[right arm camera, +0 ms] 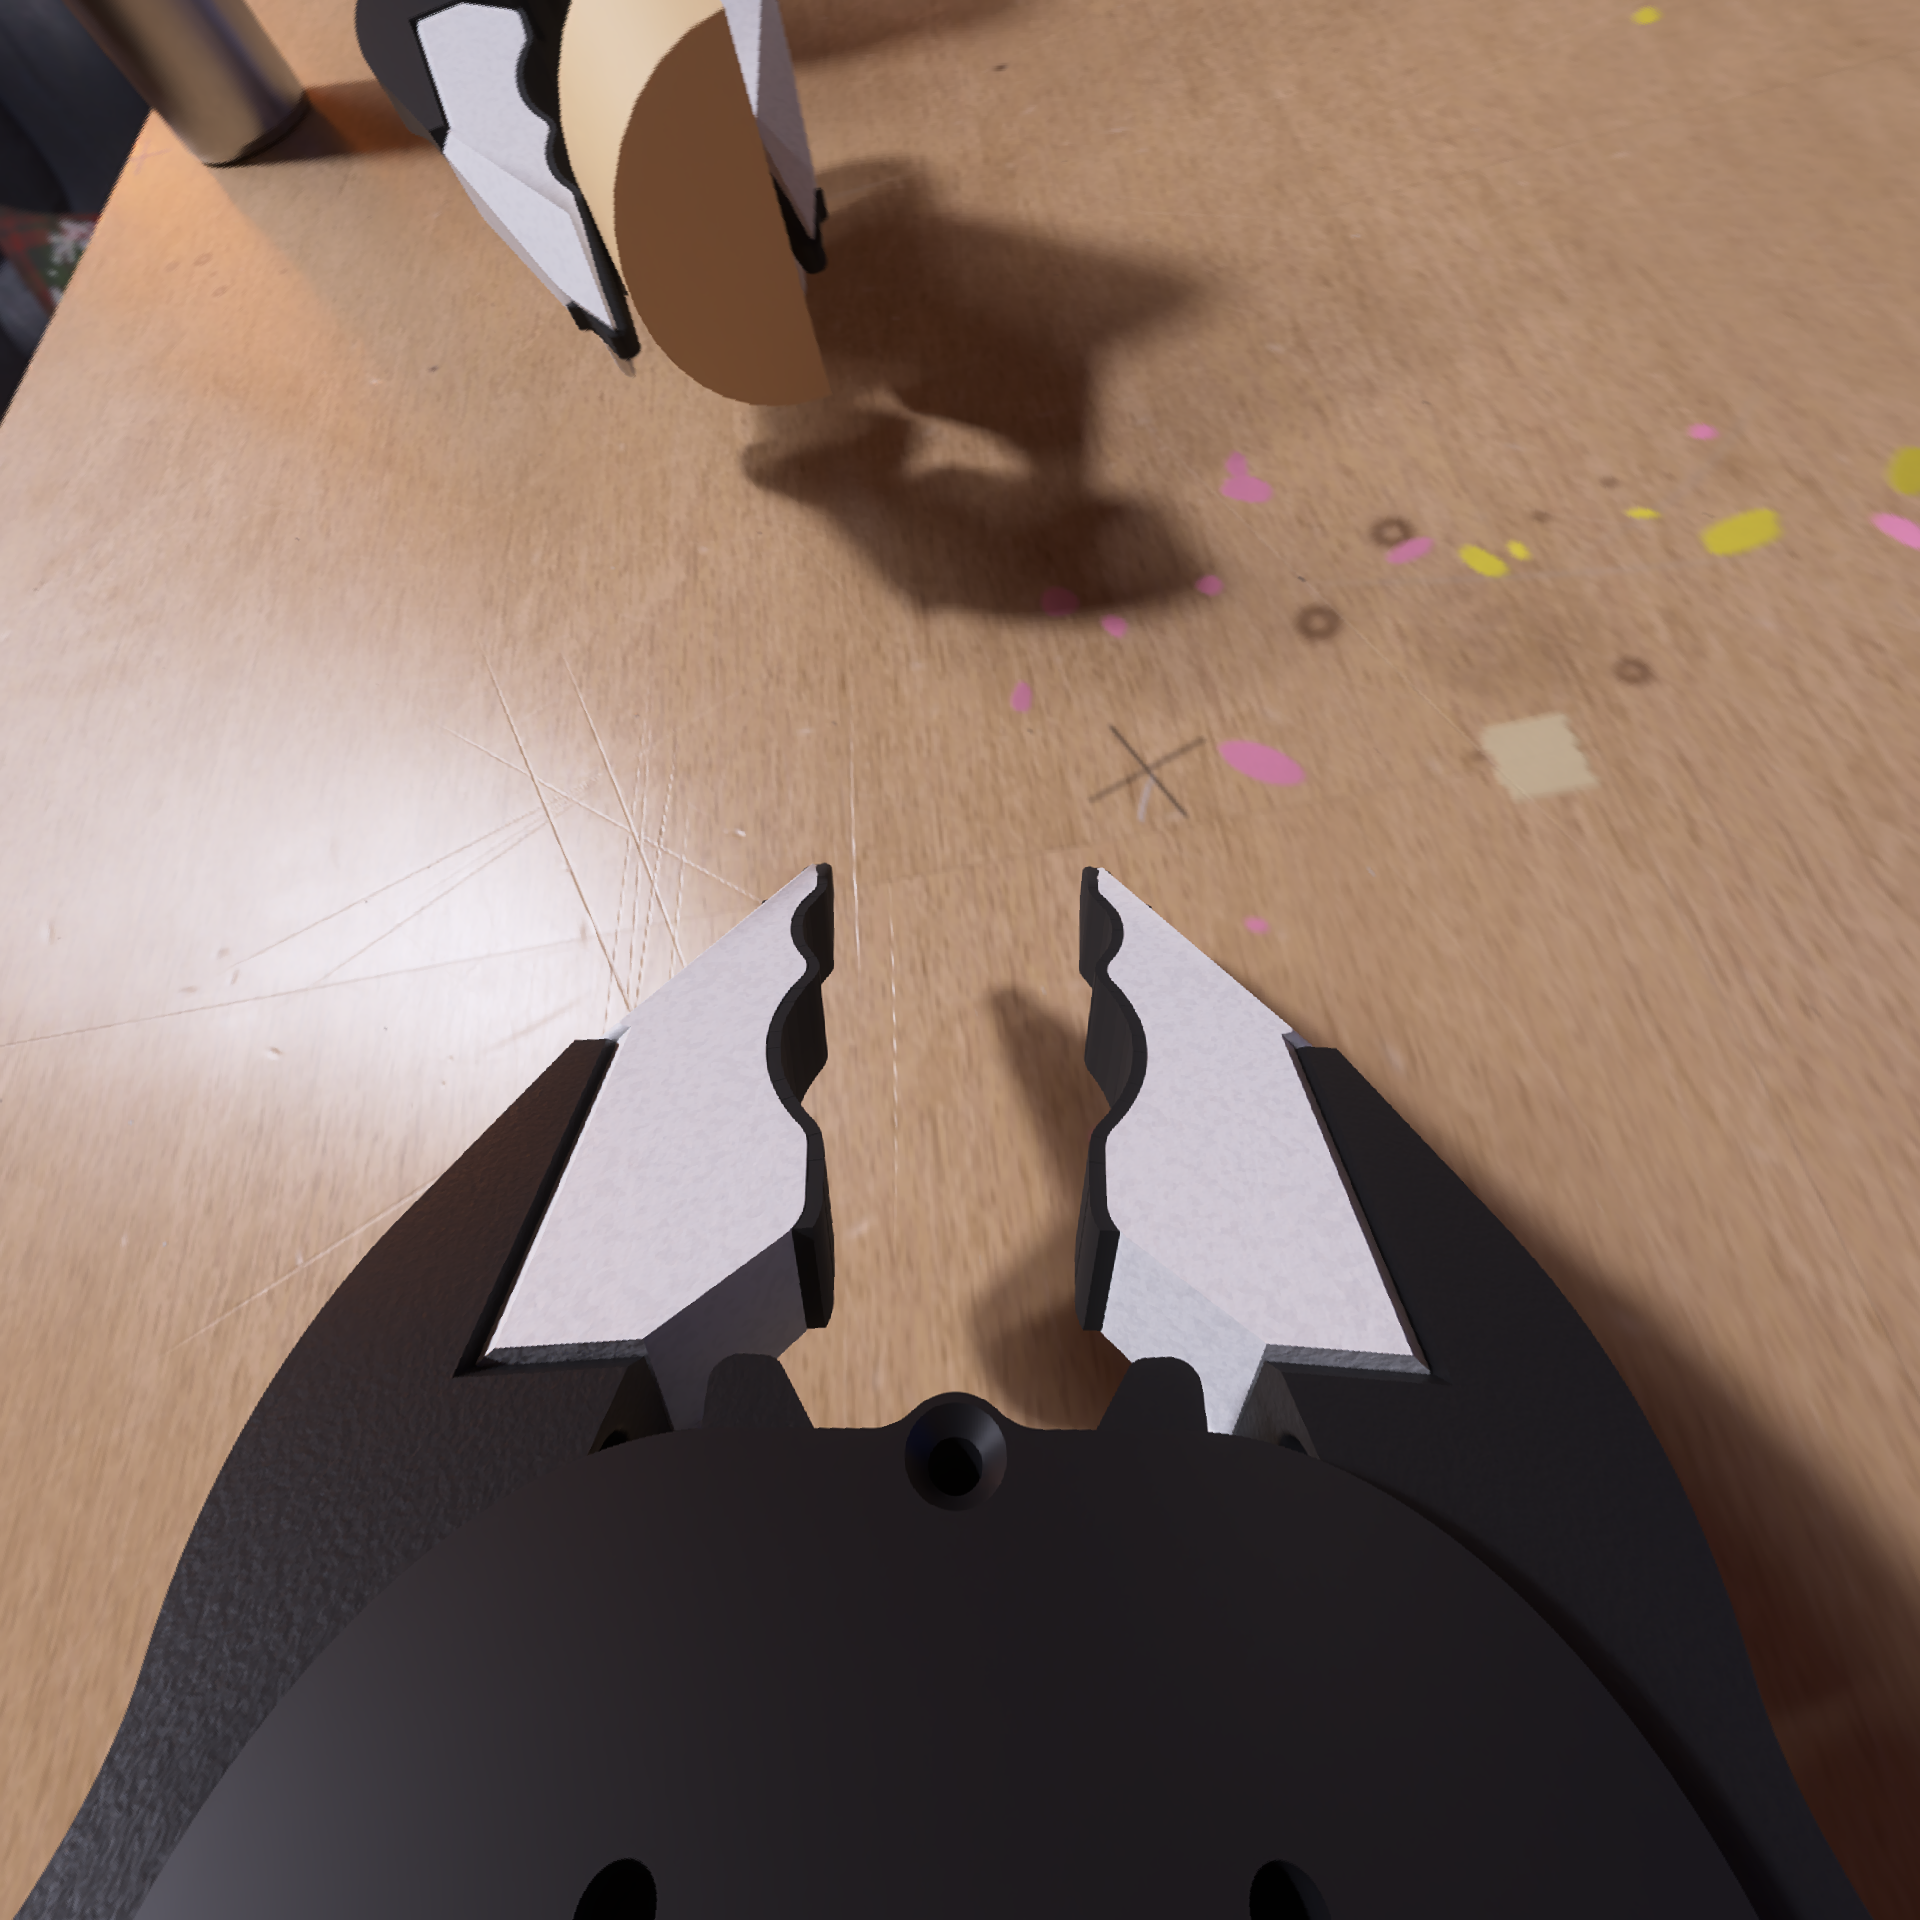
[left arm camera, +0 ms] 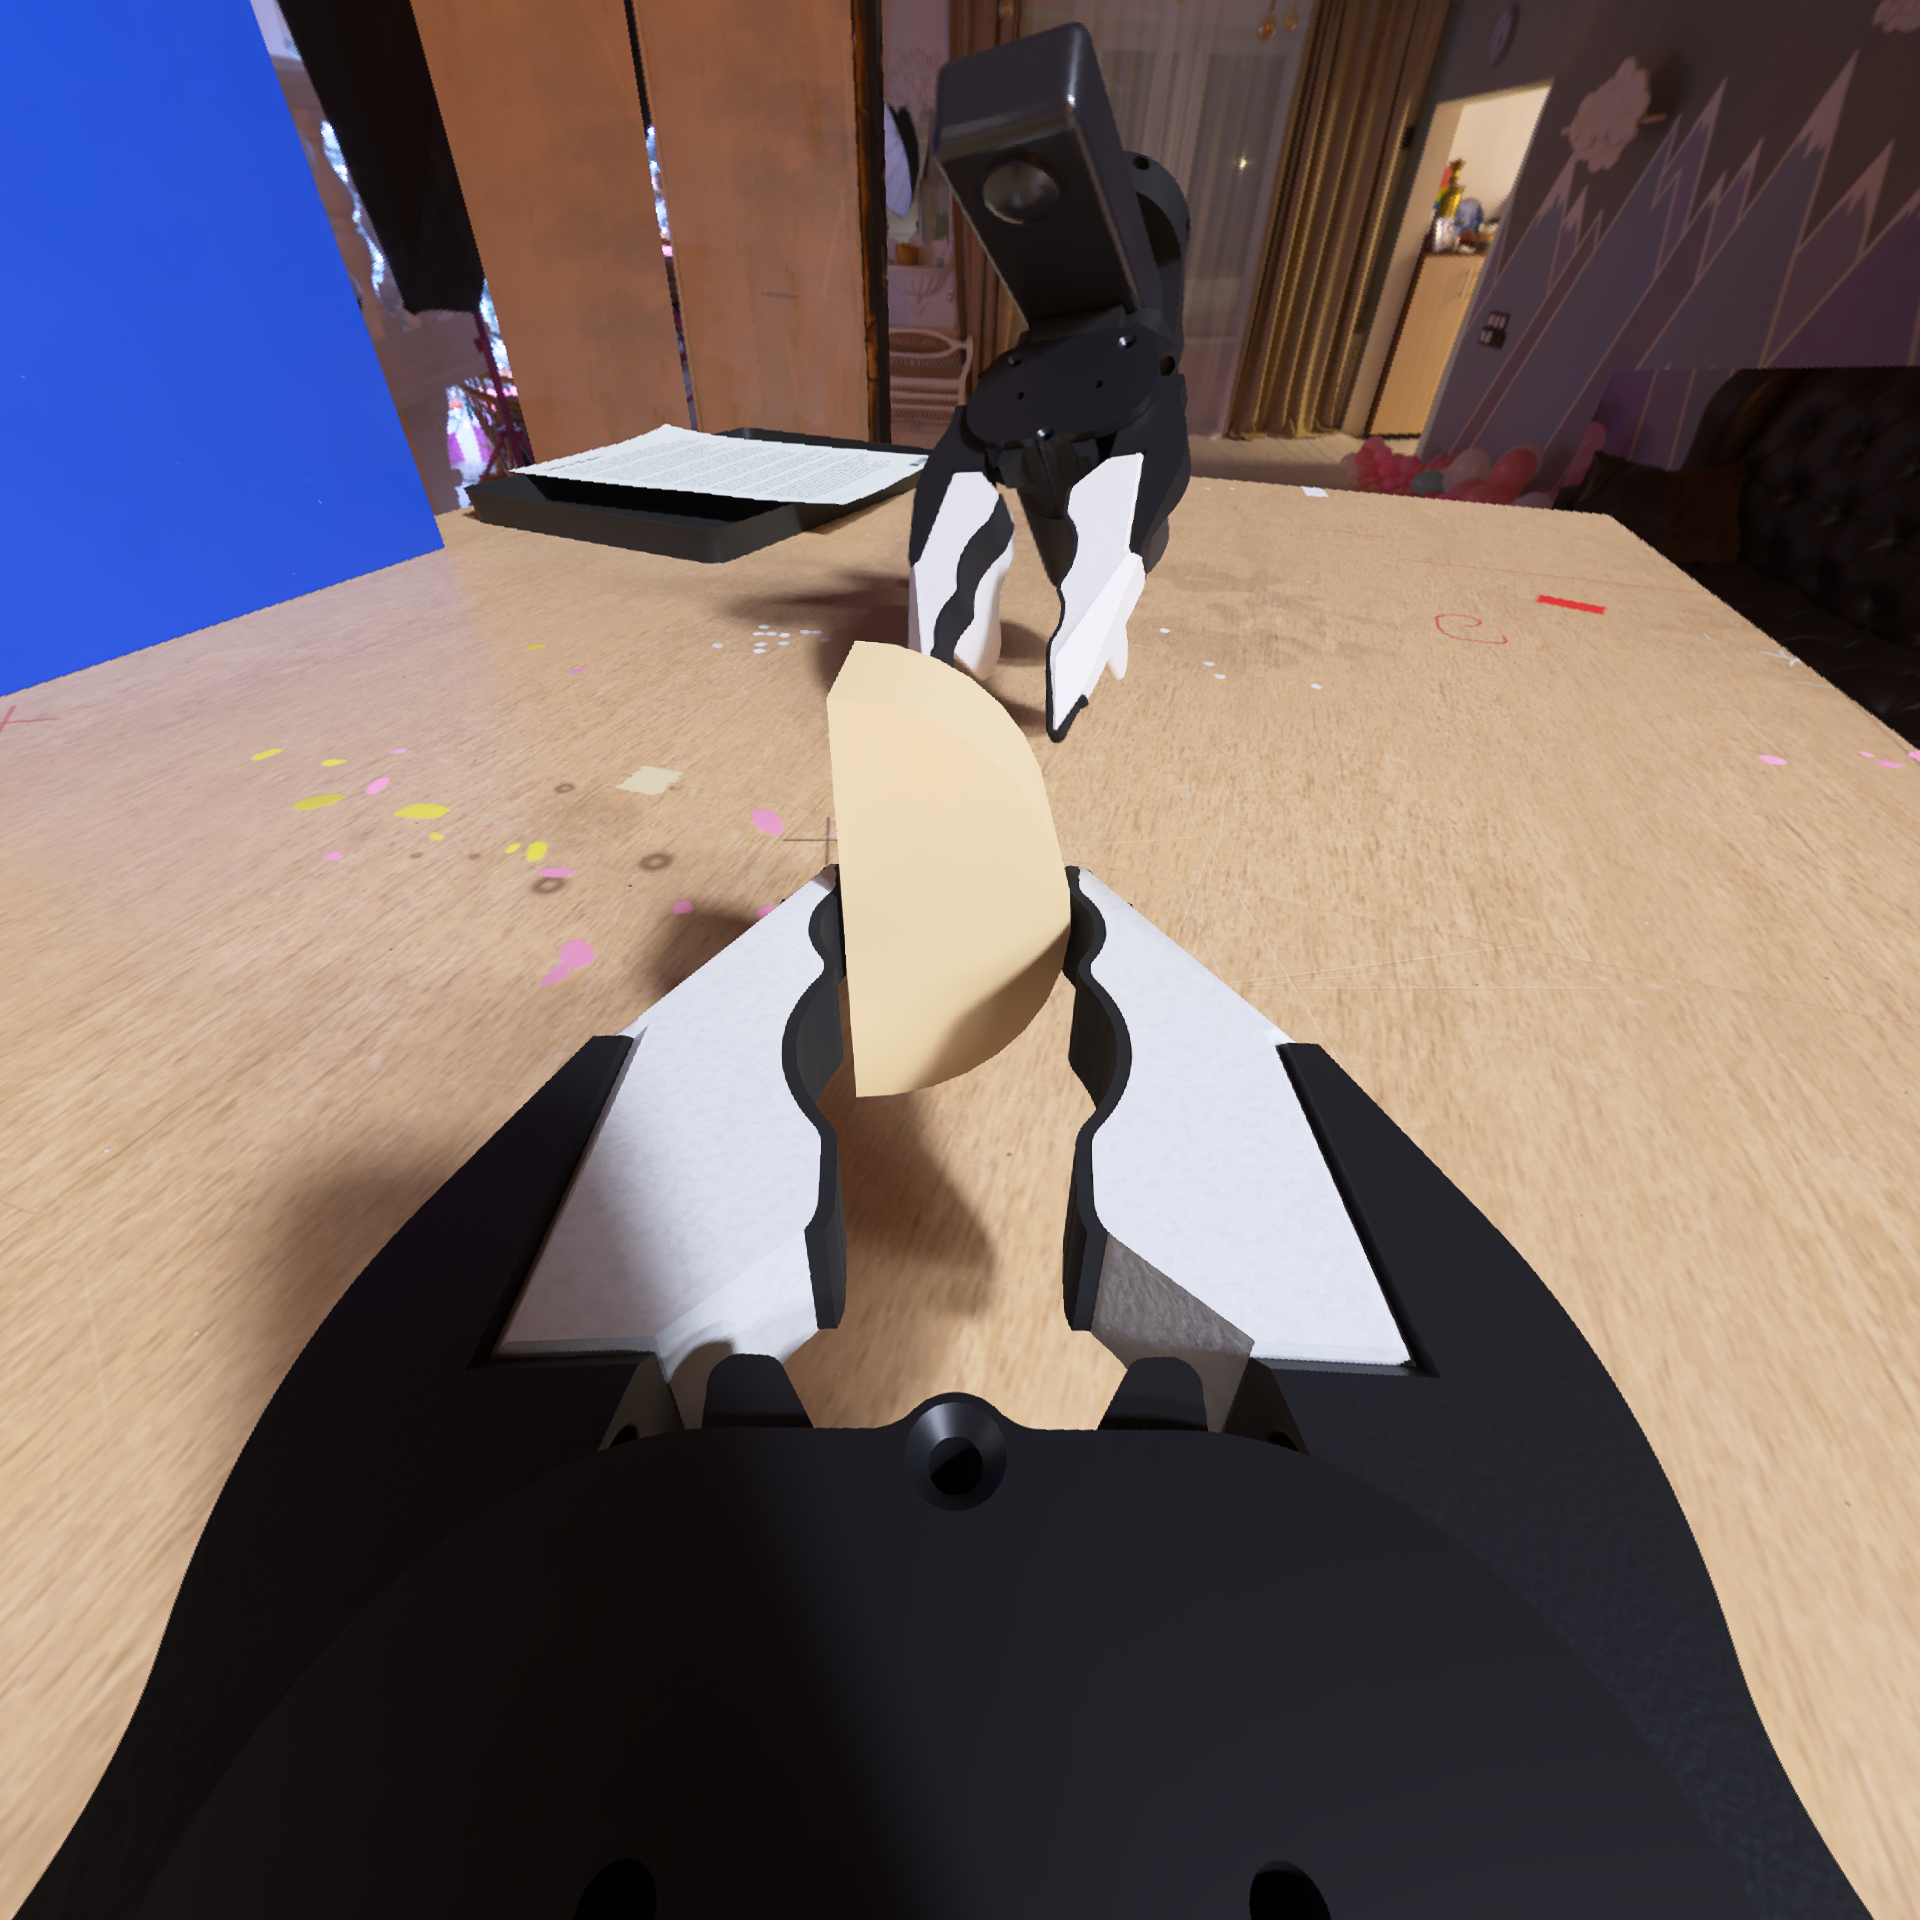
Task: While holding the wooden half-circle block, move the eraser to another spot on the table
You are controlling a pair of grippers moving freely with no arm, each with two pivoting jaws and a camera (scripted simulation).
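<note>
My left gripper (left arm camera: 954, 883) is shut on the wooden half-circle block (left arm camera: 940, 873), a pale tan half disc held on edge above the table. The same block (right arm camera: 717, 260) and left gripper (right arm camera: 717, 301) show at the top of the right wrist view. My right gripper (right arm camera: 956, 878) is open and empty, its fingers apart above bare table. It also shows in the left wrist view (left arm camera: 1013, 675), beyond the block, pointing down at the table. No eraser shows in either view.
The wooden table (left arm camera: 1455, 935) has paint specks and scratches. A black tray with a printed sheet (left arm camera: 717, 483) lies at the far left. A blue panel (left arm camera: 177, 332) stands at the left. A metal cylinder (right arm camera: 197, 73) stands near the table edge.
</note>
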